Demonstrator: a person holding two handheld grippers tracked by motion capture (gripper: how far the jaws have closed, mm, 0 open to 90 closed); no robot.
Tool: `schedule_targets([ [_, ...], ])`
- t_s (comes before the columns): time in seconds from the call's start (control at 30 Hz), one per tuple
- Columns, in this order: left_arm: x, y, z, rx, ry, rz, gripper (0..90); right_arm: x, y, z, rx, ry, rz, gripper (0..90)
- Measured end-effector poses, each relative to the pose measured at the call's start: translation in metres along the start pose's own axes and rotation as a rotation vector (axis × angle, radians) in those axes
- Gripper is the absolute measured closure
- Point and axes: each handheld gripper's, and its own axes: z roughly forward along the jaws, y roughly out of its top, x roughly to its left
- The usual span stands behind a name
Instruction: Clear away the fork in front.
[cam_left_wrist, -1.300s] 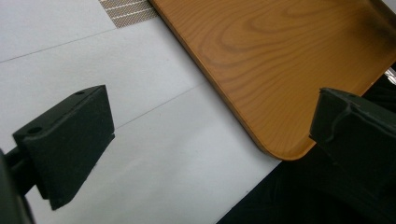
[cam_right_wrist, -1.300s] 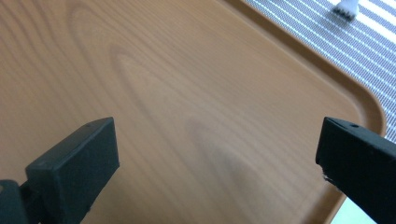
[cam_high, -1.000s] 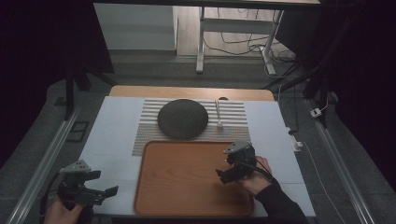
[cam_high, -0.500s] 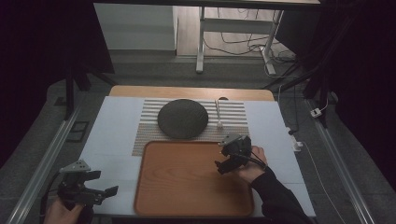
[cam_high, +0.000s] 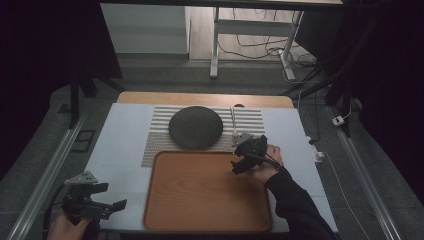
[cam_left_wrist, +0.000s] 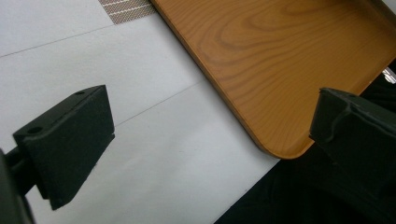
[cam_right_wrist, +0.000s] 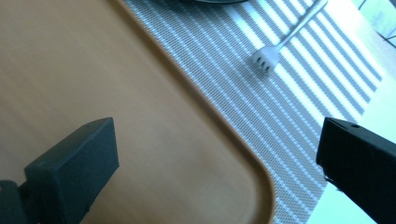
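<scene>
Since the earlier frame the right gripper has travelled up and a little left in the high view, from over the right part of the wooden tray to the tray's upper right corner, close to the white fork. Its jaws stand spread wide with nothing between them; in the right gripper view they frame the tray's rounded corner and the striped placemat, with the fork's tines at upper centre, well apart from the jaws. That fork lies on the placemat just right of the dark round plate, near the middle of the high view. At lower left of that view the left gripper has kept its place over the white surface, just left of the tray; its jaws are likewise spread and hold nothing, with the tray's near corner showing between them.
</scene>
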Motion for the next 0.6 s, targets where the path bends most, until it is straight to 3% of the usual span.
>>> schedule_targets([
  [0.2,0.0,0.0,0.0,0.002,-0.002,-0.001,0.0,-0.009,0.009,0.009,-0.006,-0.053,-0.03,5.5],
  [0.37,0.0,0.001,0.001,0.01,-0.004,0.003,0.0,-0.015,0.014,0.017,0.005,-0.068,-0.044,10.9],
  [0.57,0.0,0.001,0.001,0.014,-0.006,0.006,0.0,-0.019,0.021,0.03,0.024,-0.085,-0.096,17.8],
  [0.6,0.0,0.001,0.001,0.015,-0.006,0.006,0.0,-0.019,0.023,0.037,0.038,-0.108,-0.121,20.4],
])
